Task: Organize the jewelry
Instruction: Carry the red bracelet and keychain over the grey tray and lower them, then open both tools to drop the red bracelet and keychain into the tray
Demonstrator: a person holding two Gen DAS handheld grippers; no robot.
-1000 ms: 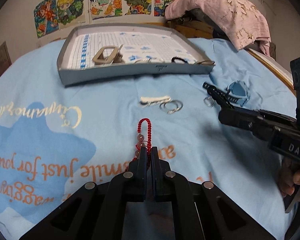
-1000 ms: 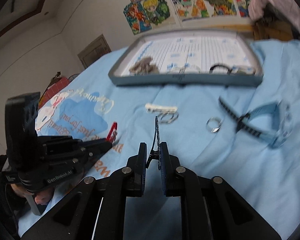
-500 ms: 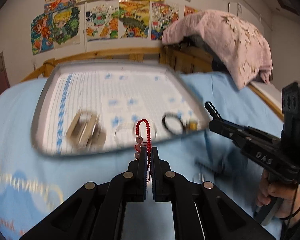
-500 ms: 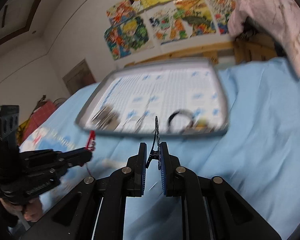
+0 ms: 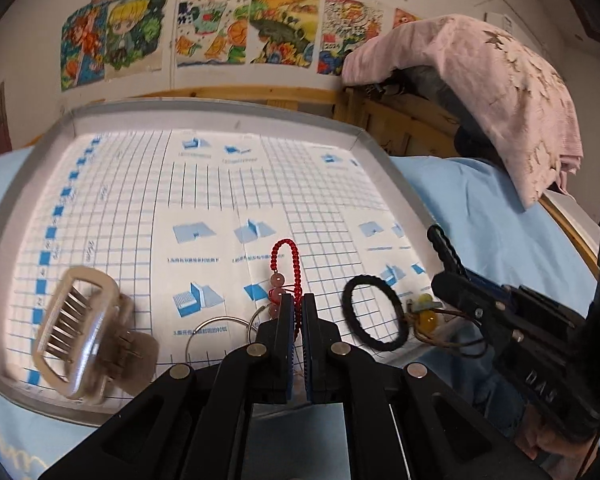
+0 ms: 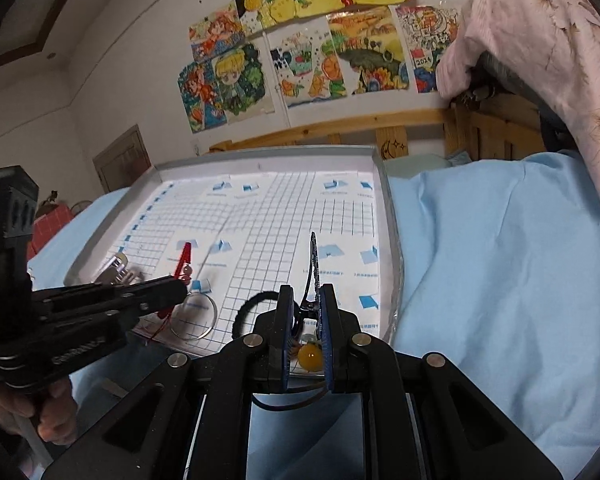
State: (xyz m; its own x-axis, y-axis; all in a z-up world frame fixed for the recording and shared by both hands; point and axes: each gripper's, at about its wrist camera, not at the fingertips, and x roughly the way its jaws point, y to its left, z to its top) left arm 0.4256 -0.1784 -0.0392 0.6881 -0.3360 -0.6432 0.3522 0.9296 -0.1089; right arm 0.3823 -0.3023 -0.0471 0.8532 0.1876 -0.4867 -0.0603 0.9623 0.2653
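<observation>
A translucent beige plastic claw hair clip (image 5: 86,330) is lying in the near left corner of the shallow grey tray lined with blue-gridded white paper (image 5: 220,109), left of the left gripper (image 5: 296,304). Two thin silver rings (image 5: 216,328) are resting just left of that gripper's tips. The left gripper is hovering over the tray's near edge, its jaws pressed together on a red beaded bracelet with pink beads (image 5: 285,268), whose loop is standing up above the tips. A black elastic hair tie (image 5: 374,312) is lying on the tray between the two grippers, beside a yellow bead charm (image 5: 426,318). The right gripper (image 6: 307,308) is clamping a slim dark toothed hair clip (image 6: 314,264) that is sticking up over the tray's right side, above the light blue bedsheet (image 6: 500,280)
</observation>
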